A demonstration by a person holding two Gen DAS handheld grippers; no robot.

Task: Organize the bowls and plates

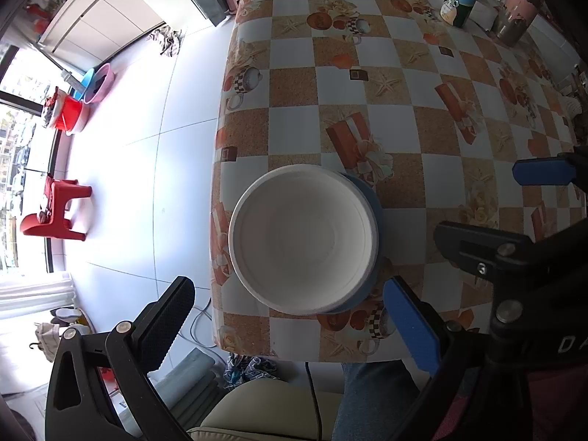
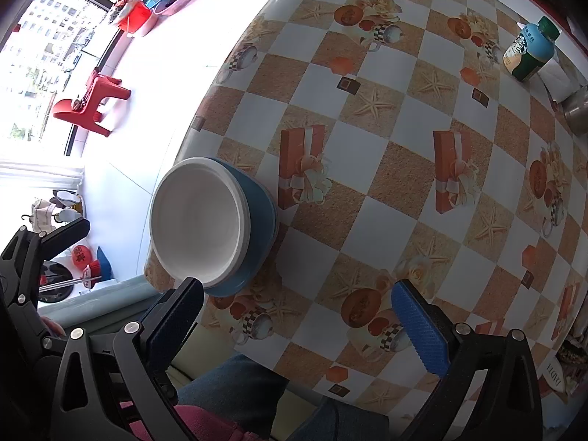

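A white bowl (image 1: 303,239) sits nested in a blue bowl (image 1: 371,198) on the checkered table (image 1: 404,84), close to its left front corner. The same stack shows in the right wrist view, white bowl (image 2: 200,220) inside the blue bowl (image 2: 261,205). My left gripper (image 1: 290,316) is open and empty, held above the stack's near side. My right gripper (image 2: 297,316) is open and empty, just right of and nearer than the stack; its blue pad also shows in the left wrist view (image 1: 544,171).
A Starbucks bottle (image 1: 457,0) and a metal cup (image 1: 516,14) stand at the table's far right. The table edge (image 1: 217,198) runs just left of the bowls. Red stool (image 1: 55,205) and basins (image 1: 92,84) are on the floor at left. My legs are below the front edge.
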